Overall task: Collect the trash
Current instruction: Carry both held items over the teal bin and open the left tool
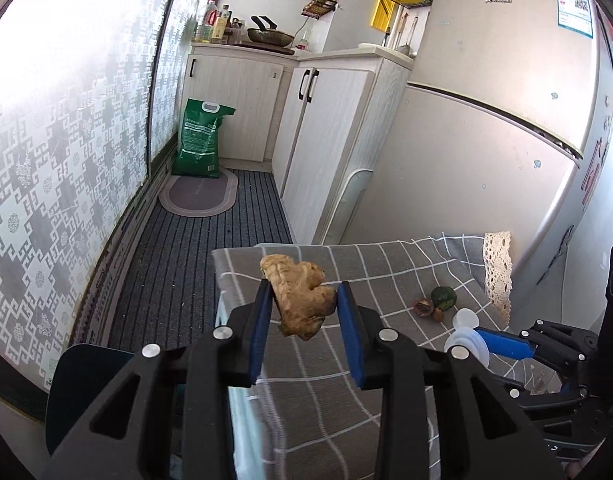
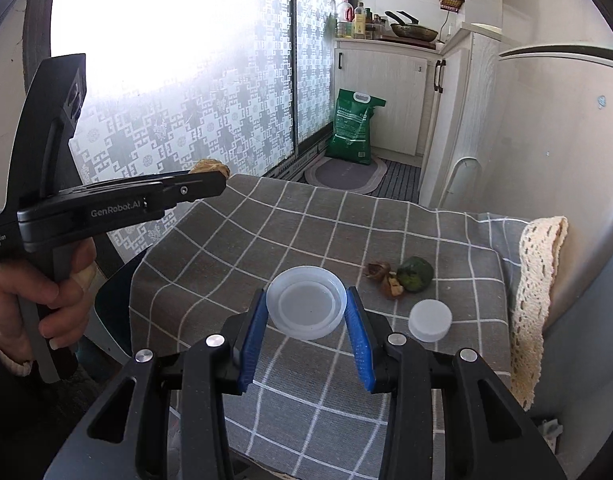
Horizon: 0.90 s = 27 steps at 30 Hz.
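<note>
Trash here is scattered across two claws and a cloth-covered counter (image 2: 234, 248). A knobbly piece of ginger (image 1: 302, 294) sits at the centre of the left wrist view, pinched between the blue pads of the left claw (image 1: 304, 300), lifted above the near left edge of the counter. In the right wrist view the right claw (image 2: 306, 312) grips a wide translucent lid (image 2: 306, 307) by its rim, held just above the checked cloth at the frame's centre. Both claws are therefore closed on an item, neither wide.

Still lying on the counter, to the right of centre in the right wrist view, are a small white cap (image 2: 430, 319), a dark green lump (image 2: 416, 274) and some brown husk scraps (image 2: 384, 276) close beside it.

The step in hand looks like carrying: two pieces are picked up and not yet dropped off. No bin can be identified with certainty; a dark rounded shape (image 1: 78, 384) shows at the lower left of the left wrist view, below the counter edge, and may be the container. The next move calls for bringing each claw over a receptacle before opening, then returning for the cap and scraps.
</note>
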Each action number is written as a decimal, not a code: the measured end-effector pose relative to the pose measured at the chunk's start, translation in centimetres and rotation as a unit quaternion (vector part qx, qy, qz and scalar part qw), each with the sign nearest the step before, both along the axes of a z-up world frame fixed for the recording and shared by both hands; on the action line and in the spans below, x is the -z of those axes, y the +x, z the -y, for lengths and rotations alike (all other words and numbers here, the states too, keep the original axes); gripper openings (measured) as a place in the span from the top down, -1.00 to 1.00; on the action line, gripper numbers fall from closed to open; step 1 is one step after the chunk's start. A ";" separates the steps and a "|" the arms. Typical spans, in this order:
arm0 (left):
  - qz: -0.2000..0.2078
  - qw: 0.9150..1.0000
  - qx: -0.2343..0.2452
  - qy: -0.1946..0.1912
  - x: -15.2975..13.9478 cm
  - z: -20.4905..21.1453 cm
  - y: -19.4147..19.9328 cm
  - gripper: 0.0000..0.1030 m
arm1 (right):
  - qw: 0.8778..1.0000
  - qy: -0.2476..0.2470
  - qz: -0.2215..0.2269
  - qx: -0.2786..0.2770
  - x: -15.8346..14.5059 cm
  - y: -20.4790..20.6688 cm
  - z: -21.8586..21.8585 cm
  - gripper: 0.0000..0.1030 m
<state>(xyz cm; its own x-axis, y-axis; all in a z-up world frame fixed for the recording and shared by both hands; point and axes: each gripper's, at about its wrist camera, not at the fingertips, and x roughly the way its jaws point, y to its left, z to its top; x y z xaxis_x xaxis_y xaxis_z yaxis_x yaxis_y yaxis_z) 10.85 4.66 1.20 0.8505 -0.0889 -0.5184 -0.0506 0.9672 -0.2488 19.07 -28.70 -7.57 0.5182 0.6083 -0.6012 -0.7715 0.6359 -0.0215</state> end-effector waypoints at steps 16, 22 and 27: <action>-0.029 0.998 -0.056 -0.027 2.5 -10.1 -5.3 0.32 | 0.999 -0.018 0.011 -0.048 -1.9 -2.8 -9.0 0.23; -0.061 0.996 -0.060 -0.024 4.8 -12.1 -6.4 0.32 | 0.997 -0.022 0.016 -0.067 -2.5 -4.0 -12.3 0.23; -0.091 0.994 -0.062 -0.013 7.0 -12.9 -7.2 0.32 | 0.996 -0.027 0.016 -0.081 -2.7 -5.0 -14.7 0.23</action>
<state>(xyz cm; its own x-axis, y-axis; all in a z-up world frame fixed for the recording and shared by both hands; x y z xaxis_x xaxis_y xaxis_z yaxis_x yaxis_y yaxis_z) 3.64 17.60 -5.77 0.7484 -0.0040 -0.6632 -0.2160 0.9440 -0.2494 14.08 -14.04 -4.90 0.4346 0.6526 -0.6207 -0.8625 0.4999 -0.0784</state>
